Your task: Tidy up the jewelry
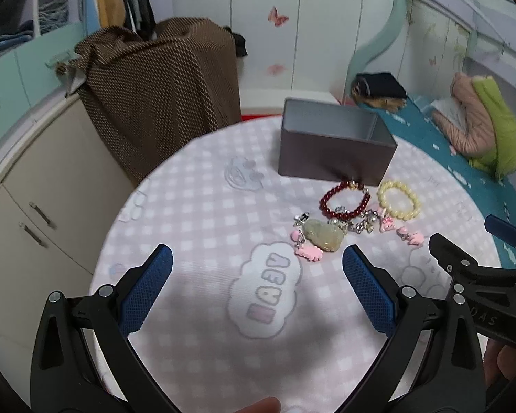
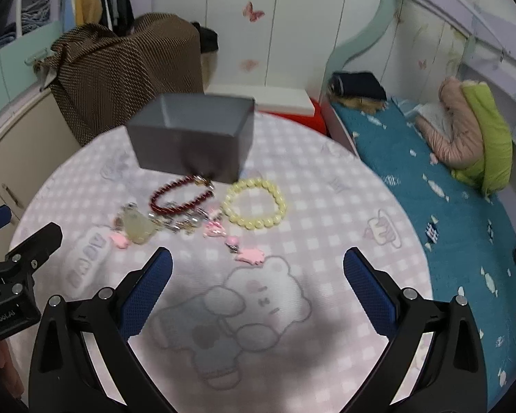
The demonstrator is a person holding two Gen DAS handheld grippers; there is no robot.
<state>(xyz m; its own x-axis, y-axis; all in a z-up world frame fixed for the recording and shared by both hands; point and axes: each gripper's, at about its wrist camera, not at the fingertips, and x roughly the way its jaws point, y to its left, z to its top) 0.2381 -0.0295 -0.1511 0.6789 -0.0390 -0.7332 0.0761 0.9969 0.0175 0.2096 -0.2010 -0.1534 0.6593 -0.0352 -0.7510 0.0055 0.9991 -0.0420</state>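
Note:
An open grey box (image 1: pixel 337 144) stands at the far side of the round table (image 1: pixel 189 206); it also shows in the right wrist view (image 2: pixel 192 137). In front of it lie a dark red bead bracelet (image 1: pixel 344 201) (image 2: pixel 180 194), a pale yellow bead bracelet (image 1: pixel 399 199) (image 2: pixel 254 203), a greenish jade pendant (image 1: pixel 321 234) (image 2: pixel 137 229) and a charm chain with pink pieces (image 1: pixel 309 253) (image 2: pixel 249 254). My left gripper (image 1: pixel 258 261) is open and empty, short of the pendant. My right gripper (image 2: pixel 258 261) is open and empty, short of the pink charms.
The table wears a pink checked cloth with cartoon prints. A chair draped in brown fabric (image 1: pixel 154 86) stands behind it. A bed with a teal sheet (image 2: pixel 447 206) and a pink and green jacket (image 2: pixel 471 137) lies to the right. White cabinets (image 1: pixel 34 206) stand at the left.

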